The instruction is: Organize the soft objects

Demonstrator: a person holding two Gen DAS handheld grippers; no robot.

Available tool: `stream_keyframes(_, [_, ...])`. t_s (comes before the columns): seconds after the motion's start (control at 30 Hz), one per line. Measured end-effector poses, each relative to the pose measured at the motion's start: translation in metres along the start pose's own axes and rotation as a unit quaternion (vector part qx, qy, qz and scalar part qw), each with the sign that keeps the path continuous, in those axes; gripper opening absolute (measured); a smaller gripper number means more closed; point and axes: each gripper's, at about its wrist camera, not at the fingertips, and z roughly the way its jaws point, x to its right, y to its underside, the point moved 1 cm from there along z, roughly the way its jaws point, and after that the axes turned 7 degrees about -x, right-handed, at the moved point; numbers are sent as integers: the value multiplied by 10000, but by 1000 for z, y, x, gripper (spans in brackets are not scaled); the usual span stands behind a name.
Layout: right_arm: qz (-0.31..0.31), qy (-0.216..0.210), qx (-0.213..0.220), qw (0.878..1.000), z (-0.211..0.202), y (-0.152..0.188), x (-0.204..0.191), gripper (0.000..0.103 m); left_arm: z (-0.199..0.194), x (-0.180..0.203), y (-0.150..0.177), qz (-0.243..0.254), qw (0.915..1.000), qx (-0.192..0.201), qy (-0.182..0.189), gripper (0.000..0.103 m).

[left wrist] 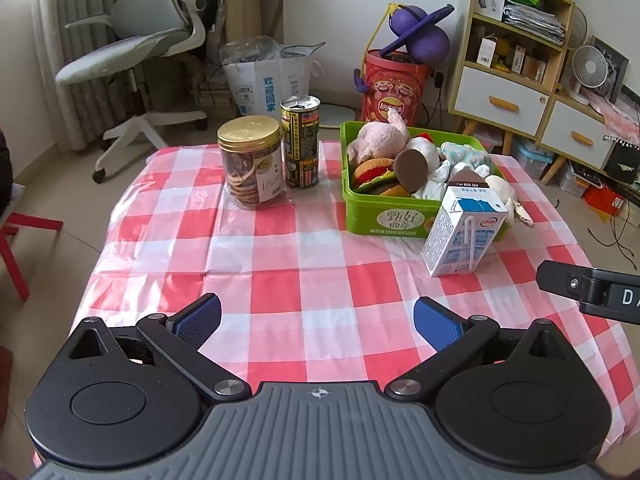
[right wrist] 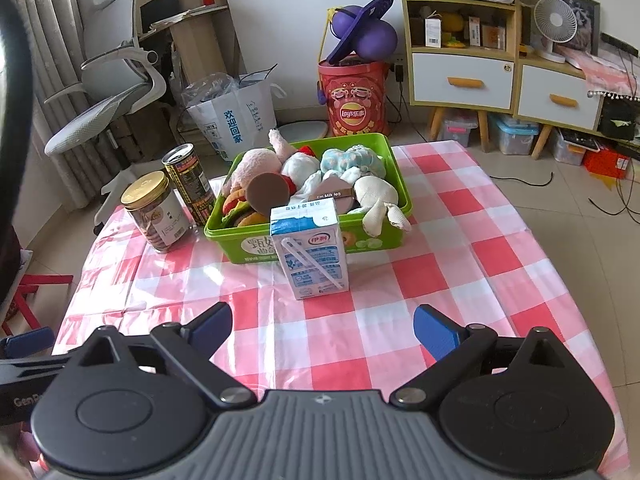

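We judge the task nearly complete: the soft toys point(right wrist: 304, 176) already fill the green bin point(right wrist: 360, 244), and none lies on the checked tablecloth point(left wrist: 280, 248) outside it. One cream plush point(right wrist: 380, 200) droops over the bin's front rim and may need tucking in. Only hard items stand outside the bin: a milk carton point(right wrist: 314, 248) touching its front wall, and a can point(left wrist: 300, 142) and a gold-lidded jar point(left wrist: 252, 162) to its left.

We hold the left gripper point(left wrist: 318, 322) and the right gripper point(right wrist: 322, 330) well in front of the bin, jaws spread wide, nothing between them.

Legible writing: "I'm Milk tea" on a box inside the bin; "Lay's" on the red bucket point(right wrist: 352, 100) behind the bin.
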Motion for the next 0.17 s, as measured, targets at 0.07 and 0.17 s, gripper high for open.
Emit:
stream_keyframes(0.07, [0, 5, -3, 10000, 0, 0, 1, 74, 1, 1, 0, 15, 10000, -10, -11, 98])
stream_keyframes(0.17, [31, -3, -22, 10000, 1, 0, 4, 74, 2, 3, 1, 36, 10000, -10, -45, 98])
